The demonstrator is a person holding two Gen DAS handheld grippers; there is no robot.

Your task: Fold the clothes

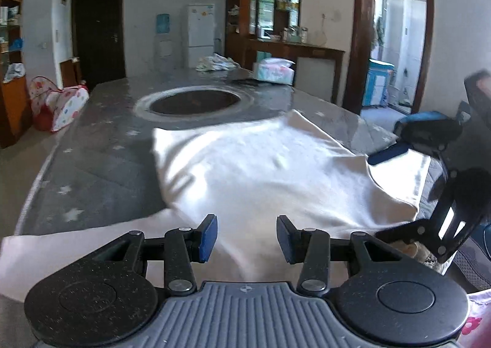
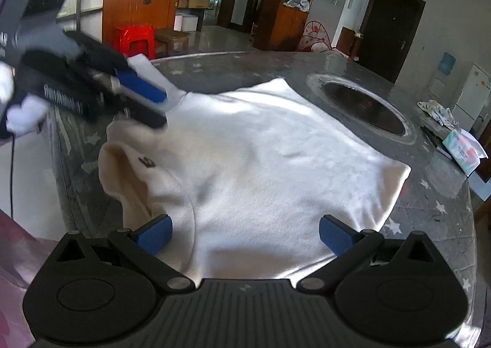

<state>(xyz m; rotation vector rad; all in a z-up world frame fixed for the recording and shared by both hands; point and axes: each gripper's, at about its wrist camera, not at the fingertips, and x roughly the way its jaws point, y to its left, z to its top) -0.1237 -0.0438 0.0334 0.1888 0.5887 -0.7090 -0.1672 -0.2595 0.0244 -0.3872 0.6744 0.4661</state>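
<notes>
A white shirt (image 1: 260,170) lies spread on a grey star-patterned table (image 1: 92,170). In the right wrist view the shirt (image 2: 260,164) shows its neck opening (image 2: 132,182) with a small dark label at the left. My left gripper (image 1: 247,239) hovers over the shirt's near part, its blue pads apart with only cloth beneath them. From the right wrist view, the left gripper (image 2: 162,108) sits at the shirt's far-left sleeve. My right gripper (image 2: 245,237) stands wide open above the shirt's near edge, holding nothing. One of its blue fingers (image 1: 388,153) shows at the shirt's right edge.
A round dark recess (image 1: 195,101) sits in the table beyond the shirt. A tissue pack (image 1: 273,70) and a crumpled cloth (image 1: 216,62) lie at the far end. A red stool (image 2: 135,38) and cabinets stand past the table's rim.
</notes>
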